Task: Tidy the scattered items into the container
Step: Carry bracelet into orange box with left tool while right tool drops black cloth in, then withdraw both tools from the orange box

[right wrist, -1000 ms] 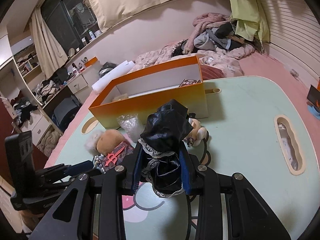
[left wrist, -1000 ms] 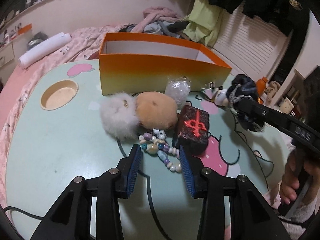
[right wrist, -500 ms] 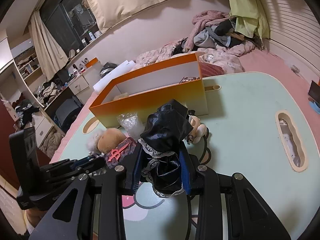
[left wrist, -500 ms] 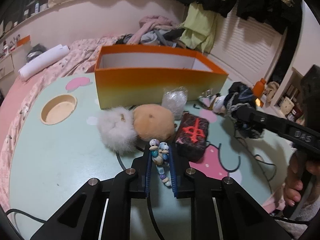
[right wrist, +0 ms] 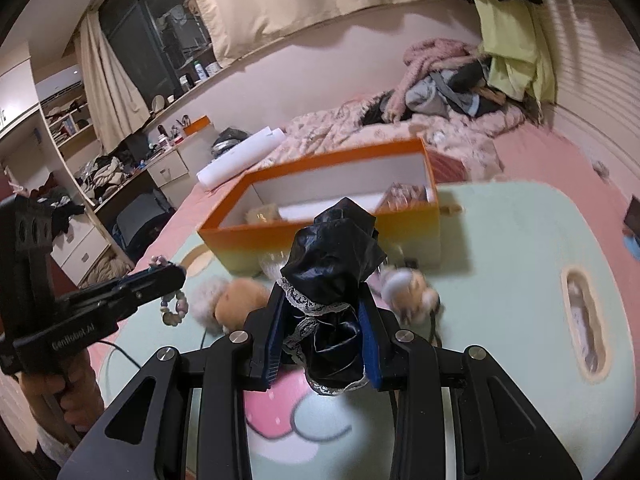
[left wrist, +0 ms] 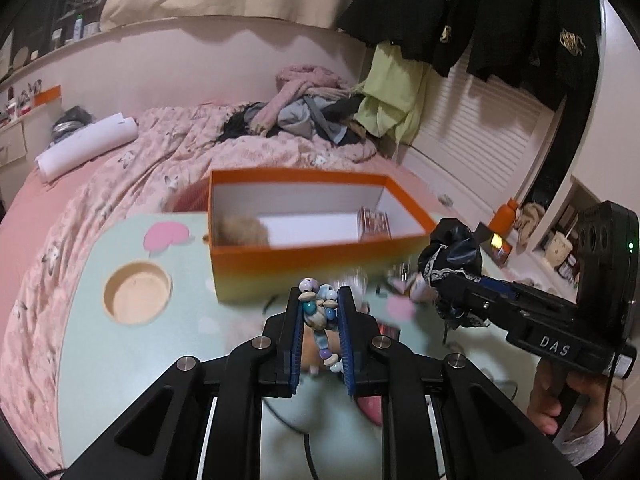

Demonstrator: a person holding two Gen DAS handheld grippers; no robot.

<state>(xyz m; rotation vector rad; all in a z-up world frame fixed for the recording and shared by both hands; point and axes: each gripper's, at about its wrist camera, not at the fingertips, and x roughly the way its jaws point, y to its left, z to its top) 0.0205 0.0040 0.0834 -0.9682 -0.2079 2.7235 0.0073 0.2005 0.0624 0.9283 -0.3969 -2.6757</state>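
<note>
orange box holds fluffy ball and small packet (left tongs grip bead bracelet, right tongs black scrunchie).

The box is orange outside, white inside. The beads are blue, purple and cream. The surface is mint green.

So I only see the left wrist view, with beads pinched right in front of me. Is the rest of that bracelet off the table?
Observer: Yes. In the right wrist view the bead bracelet hangs below the left tool, apparently clear of the table.
Operator: What lies hidden behind my tool?
Observer: A white-and-tan fluffy plush, on the table before the orange box.
Operator: Anything else?
Observer: A small pale fluffy toy, blurred, right of the black cloth that the right tool clamps.
</note>
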